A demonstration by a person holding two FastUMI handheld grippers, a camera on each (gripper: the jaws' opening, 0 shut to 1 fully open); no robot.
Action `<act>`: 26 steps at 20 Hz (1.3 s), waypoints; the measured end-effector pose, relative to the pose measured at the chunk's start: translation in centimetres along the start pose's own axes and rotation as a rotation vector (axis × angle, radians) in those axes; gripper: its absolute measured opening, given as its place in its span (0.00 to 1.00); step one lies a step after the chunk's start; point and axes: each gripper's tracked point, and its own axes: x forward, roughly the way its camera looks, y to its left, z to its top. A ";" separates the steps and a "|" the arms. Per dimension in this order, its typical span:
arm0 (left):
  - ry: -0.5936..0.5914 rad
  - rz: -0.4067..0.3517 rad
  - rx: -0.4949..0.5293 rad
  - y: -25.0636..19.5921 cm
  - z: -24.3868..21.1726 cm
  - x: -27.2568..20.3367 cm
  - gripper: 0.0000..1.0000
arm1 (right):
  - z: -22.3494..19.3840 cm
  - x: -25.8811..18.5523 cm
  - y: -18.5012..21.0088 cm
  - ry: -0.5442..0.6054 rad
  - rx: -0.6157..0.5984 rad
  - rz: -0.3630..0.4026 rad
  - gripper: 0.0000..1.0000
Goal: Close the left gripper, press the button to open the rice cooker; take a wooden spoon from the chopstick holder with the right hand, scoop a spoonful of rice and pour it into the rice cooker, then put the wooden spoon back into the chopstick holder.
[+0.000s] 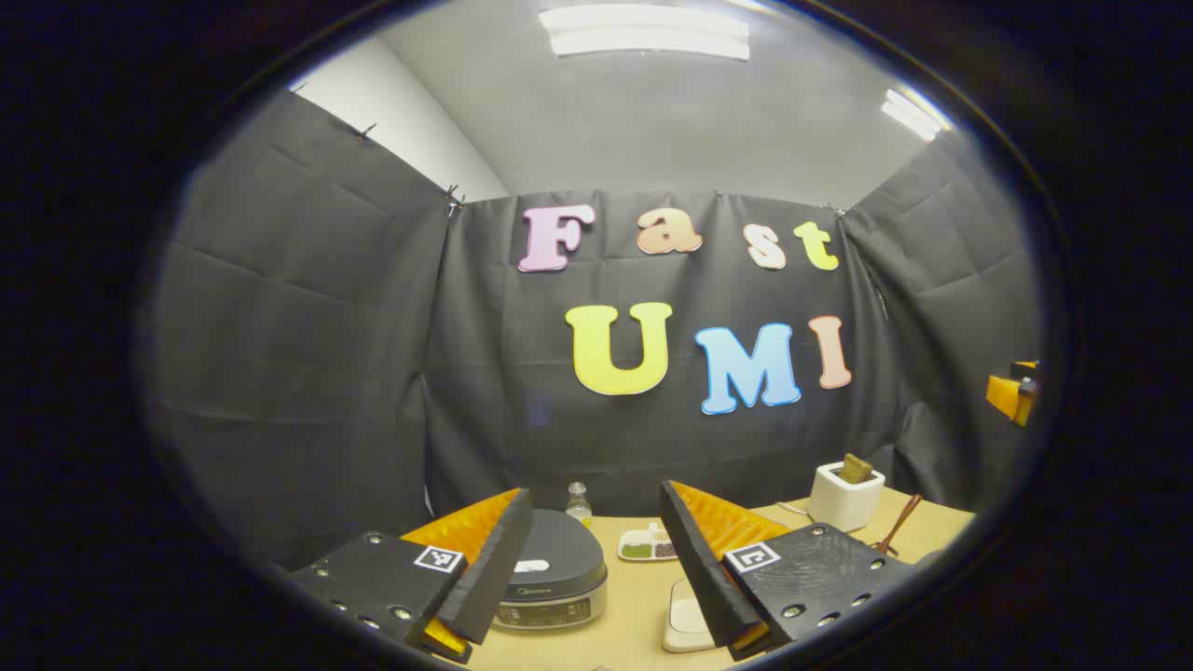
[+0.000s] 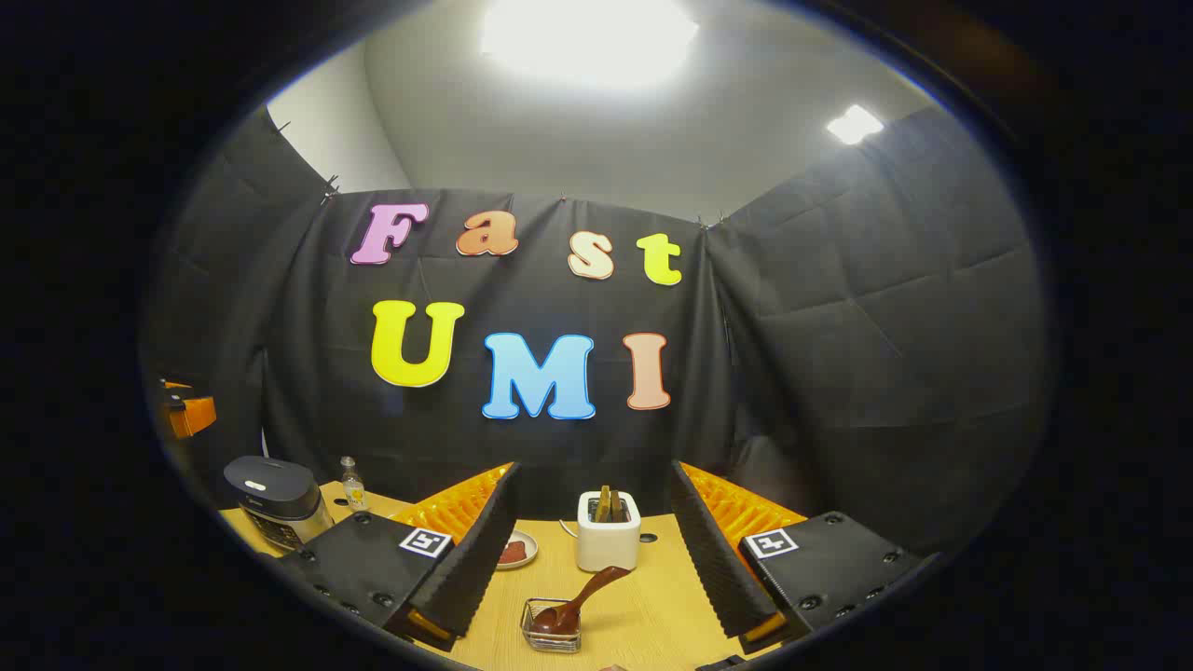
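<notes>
Overhead, both grippers hung released: left gripper (image 1: 592,568) above the shut rice cooker (image 1: 550,573), right gripper (image 2: 587,559) framing the wooden spoon (image 2: 578,601) near the table's (image 2: 652,615) front edge.

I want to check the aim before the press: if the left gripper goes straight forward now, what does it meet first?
Probably the dark round rice cooker, lid closed, lying ahead between the open left gripper fingers, slightly left of centre. Depth is unclear.

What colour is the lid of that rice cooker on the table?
Dark grey, with a small white patch, on the rice cooker; the left gripper view shows it best.
</notes>
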 end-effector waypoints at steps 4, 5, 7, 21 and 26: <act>-0.011 0.001 0.013 0.1 0.4 0.0 0.84 | 0.1 0.4 -0.2 0.009 0.015 0.003 0.98; -0.011 0.000 0.015 0.1 0.4 0.2 0.84 | 0.0 0.4 -0.2 0.009 0.017 0.006 0.99; -0.015 0.002 0.015 0.3 0.7 0.1 0.84 | -0.1 0.4 -0.2 0.015 0.011 0.009 0.98; -0.015 0.009 0.036 0.0 1.6 0.7 0.84 | -0.6 0.7 -1.4 0.021 0.003 0.004 0.99; -0.014 0.025 0.041 -0.3 2.1 0.5 0.84 | -0.5 1.1 -2.3 0.015 0.000 0.009 0.98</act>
